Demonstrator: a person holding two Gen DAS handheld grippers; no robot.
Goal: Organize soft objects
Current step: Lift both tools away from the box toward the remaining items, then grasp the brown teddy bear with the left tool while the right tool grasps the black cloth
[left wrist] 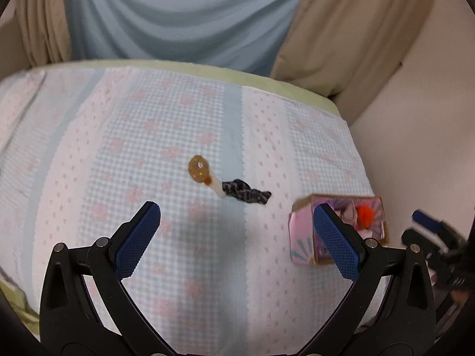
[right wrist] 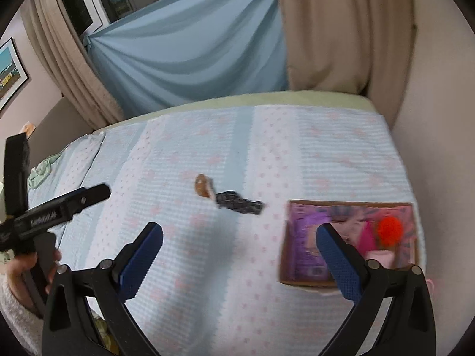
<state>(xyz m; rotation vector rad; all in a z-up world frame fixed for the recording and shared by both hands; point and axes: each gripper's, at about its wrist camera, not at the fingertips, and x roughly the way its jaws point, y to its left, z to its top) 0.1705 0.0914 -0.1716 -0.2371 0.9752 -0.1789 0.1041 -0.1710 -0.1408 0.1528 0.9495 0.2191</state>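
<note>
Since the toy (left wrist: pixel 199 169) is a small plush piece, a brown round head on a pale stem, it should weigh almost nothing and squash under the pads, so a light pinch across the head or at the neck where head meets stem looks the safest hold. It lies mid-bed on the quilt (left wrist: pixel 118 148), its stem end touching a dark patterned cloth (left wrist: pixel 246 194), which is limp and will likely drape and trail if lifted by one end; gathering it at the middle seems better. To the right, near but apart from both, sits an open box (right wrist: pixel 289 243) holding an orange pom-pom (right wrist: pixel 389 229) and some pink items too blurred to name, probably the place for the rest. The left gripper (left wrist: pixel 237 231) hovers above the quilt short of the toy, jaws spread wide and empty. The right gripper (right wrist: pixel 239 252) is likewise wide and empty, its right finger over the box.
</note>
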